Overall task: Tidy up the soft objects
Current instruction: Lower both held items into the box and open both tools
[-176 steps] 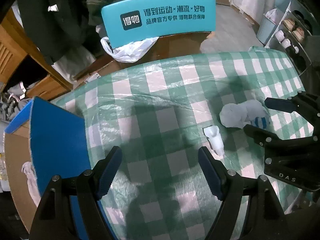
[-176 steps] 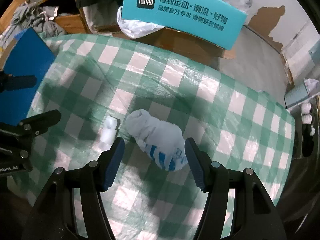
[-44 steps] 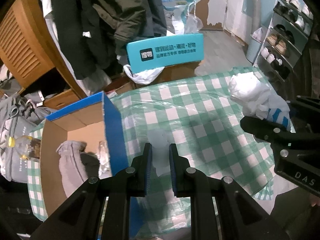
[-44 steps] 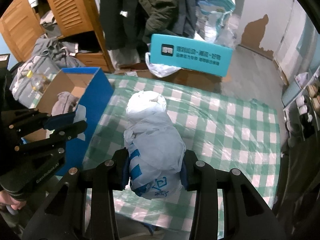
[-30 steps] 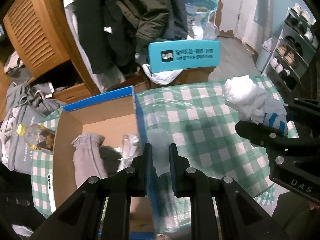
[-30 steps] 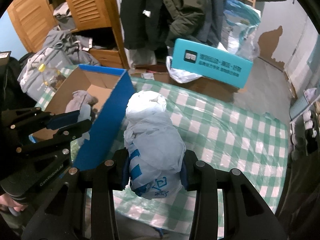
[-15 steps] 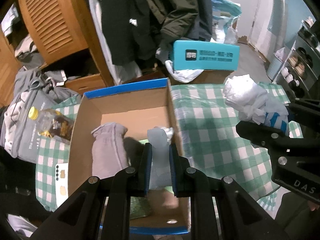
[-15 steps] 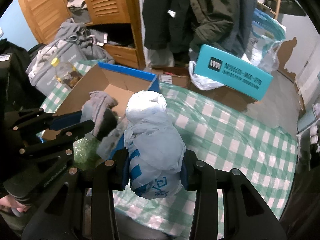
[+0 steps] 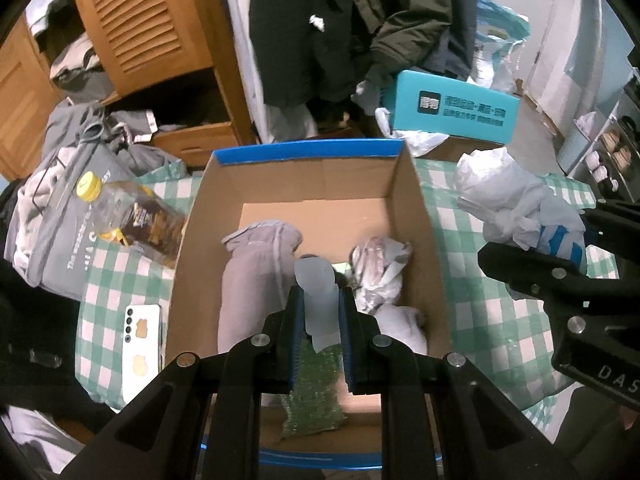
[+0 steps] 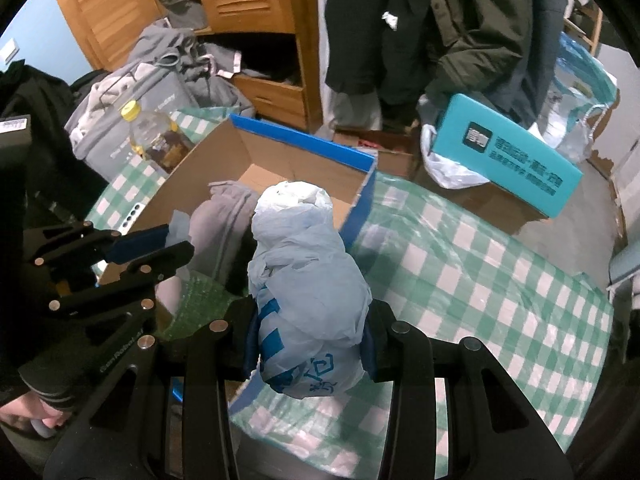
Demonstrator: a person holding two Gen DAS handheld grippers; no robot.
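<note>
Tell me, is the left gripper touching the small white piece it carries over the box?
Touching. The left wrist view shows the left gripper with both blue pads pressed against the small white piece.

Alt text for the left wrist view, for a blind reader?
The left gripper, jaws shut on a small white soft item, hovers over an open cardboard box holding a grey cloth and crumpled wraps. At right, the right gripper holds a white plastic bundle.

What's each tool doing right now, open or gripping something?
Left tool: shut on the small translucent white piece, over the cardboard box.
Right tool: shut on the bundled white plastic bag.
</note>
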